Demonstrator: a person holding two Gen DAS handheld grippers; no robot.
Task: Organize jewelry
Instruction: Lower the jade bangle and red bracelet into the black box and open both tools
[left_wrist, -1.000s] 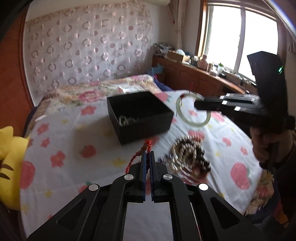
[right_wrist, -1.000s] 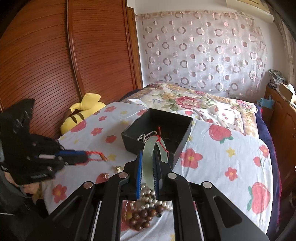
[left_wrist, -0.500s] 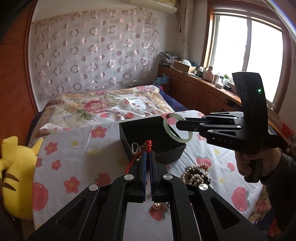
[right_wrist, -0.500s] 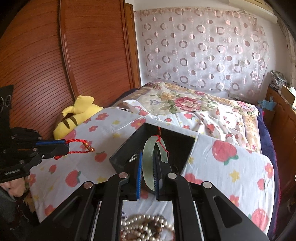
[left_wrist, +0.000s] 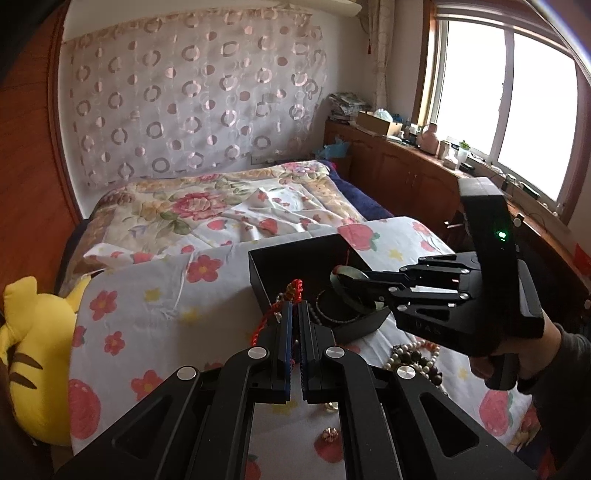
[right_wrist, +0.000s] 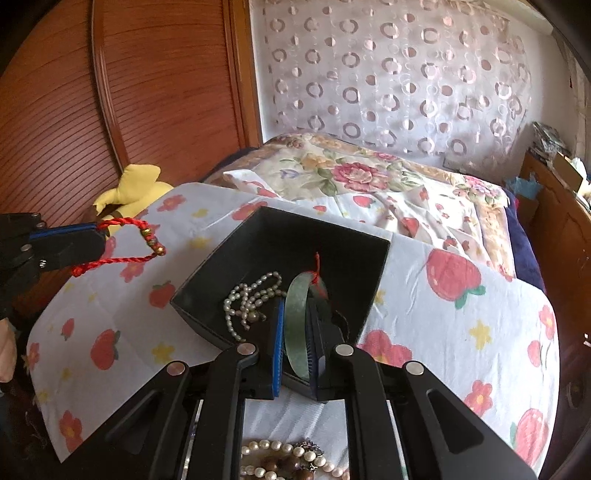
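The bed (right_wrist: 461, 332), spread with a white strawberry-and-flower sheet, carries everything; a yellow plush toy (left_wrist: 33, 354) lies at its left edge. On the sheet sits an open black box (right_wrist: 354, 254), and the right gripper (right_wrist: 297, 332) reaches over the box's near wall with its jaws closed on a pale green jade bangle (right_wrist: 295, 321), held edge-on with a red thread tied at its top, so the bangle hangs inside the box opening, above the floor. To do this step well, I would lower the bangle until it nearly rests on the box floor, in the bare part to the right of the pearls, then ease the jaws apart slowly so it lies flat instead of dropping or rolling against the wall. The box already holds a white pearl strand (right_wrist: 247, 302) heaped against its near-left wall; a dark ring-shaped piece shows in the left wrist view, though I cannot tell what it is. The left gripper (left_wrist: 295, 314) waits by the box's left wall, jaws nearly closed on a red braided cord bracelet (right_wrist: 122, 243). A heap of pearl and brown wooden bead strands (right_wrist: 288, 458) lies on the sheet near the bed's near edge, not yet boxed.
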